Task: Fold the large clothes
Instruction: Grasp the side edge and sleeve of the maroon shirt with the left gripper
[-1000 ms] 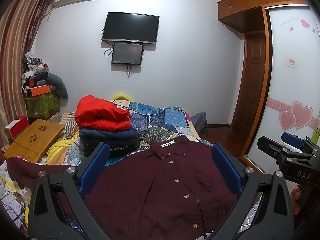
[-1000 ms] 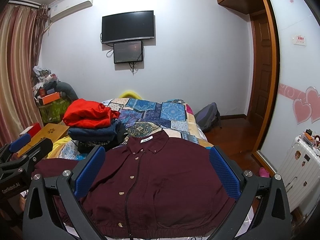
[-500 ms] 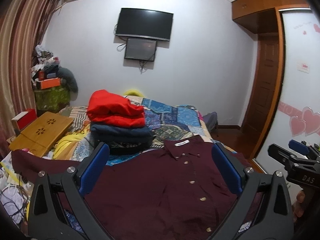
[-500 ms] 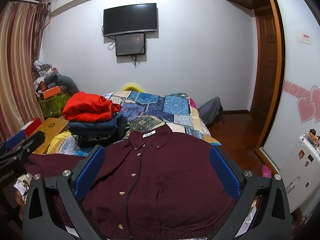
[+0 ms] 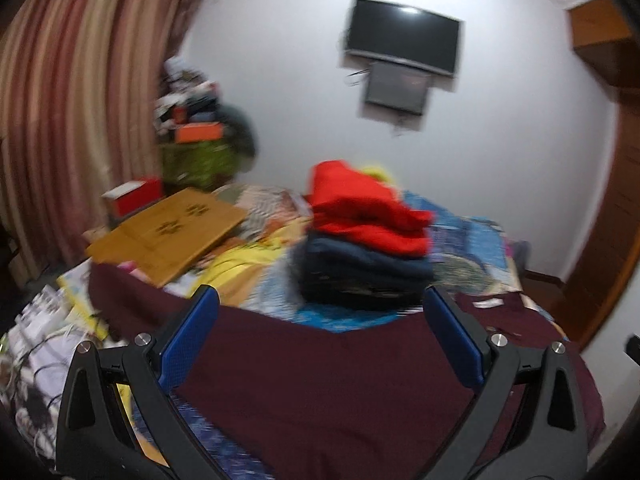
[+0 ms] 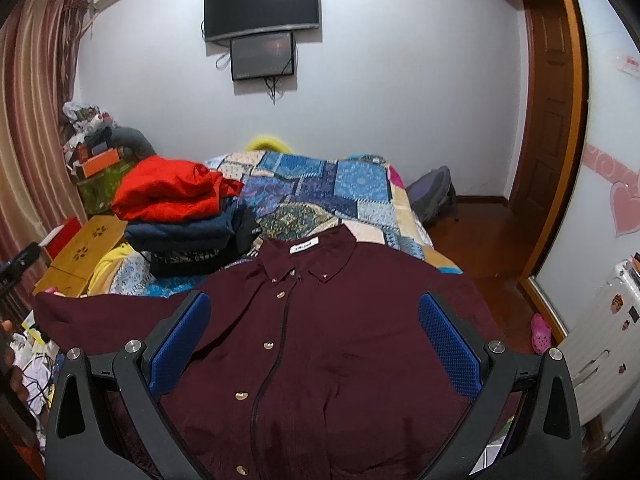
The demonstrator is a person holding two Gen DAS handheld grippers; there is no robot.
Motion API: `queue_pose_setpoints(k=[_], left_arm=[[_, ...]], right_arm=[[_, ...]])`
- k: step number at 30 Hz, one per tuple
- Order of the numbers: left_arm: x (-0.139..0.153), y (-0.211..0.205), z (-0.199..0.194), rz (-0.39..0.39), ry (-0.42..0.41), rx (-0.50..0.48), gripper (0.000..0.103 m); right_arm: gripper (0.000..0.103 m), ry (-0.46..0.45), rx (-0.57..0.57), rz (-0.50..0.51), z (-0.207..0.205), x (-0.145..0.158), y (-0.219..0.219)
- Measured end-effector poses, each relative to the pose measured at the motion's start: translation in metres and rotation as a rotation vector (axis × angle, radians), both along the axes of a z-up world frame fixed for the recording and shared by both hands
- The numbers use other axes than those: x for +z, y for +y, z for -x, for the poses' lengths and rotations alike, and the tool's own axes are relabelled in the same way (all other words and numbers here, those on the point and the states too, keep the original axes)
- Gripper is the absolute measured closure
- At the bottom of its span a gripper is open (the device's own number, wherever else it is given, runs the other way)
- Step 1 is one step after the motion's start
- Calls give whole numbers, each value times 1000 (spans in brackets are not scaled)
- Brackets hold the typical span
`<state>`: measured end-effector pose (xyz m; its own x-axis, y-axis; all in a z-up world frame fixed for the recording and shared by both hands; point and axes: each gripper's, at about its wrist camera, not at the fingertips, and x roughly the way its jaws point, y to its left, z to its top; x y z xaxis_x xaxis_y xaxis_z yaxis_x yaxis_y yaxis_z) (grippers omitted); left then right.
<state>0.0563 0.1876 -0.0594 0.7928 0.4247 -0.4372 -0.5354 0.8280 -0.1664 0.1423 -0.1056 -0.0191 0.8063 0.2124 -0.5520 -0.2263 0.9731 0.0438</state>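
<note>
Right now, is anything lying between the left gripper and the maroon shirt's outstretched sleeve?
Nothing visible does. The left gripper is open over the shirt, and the sleeve runs out bare to its left. The wooden tray and the pile of folded clothes sit farther back on the bed.

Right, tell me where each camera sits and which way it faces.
Left wrist: on the left gripper, open over the maroon shirt, aimed across the bed toward the curtain corner; its blue fingers show; blurred.
Right wrist: on the right gripper, open above the shirt front, facing the wall TV; its blue fingers show.
Shared: shirt, folded clothes stack, TV, wooden lap desk.
</note>
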Motion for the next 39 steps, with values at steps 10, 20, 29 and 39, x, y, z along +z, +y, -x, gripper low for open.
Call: queue_pose_setpoints(k=[10,20,29,39], left_arm=[[-64,119,0,236,148,246,0],[-171,207,19,748,154,277,1],[-239,249,25,993,122,300,15],[-212,238,-4,733,206,308,78]], right_arm=[[0,123,19,7,-48,-21,18],[0,239,34,22,-80,-44,35],[0,247,37,73,-92,-47,48],[0,260,41,85,-94,-52,50]])
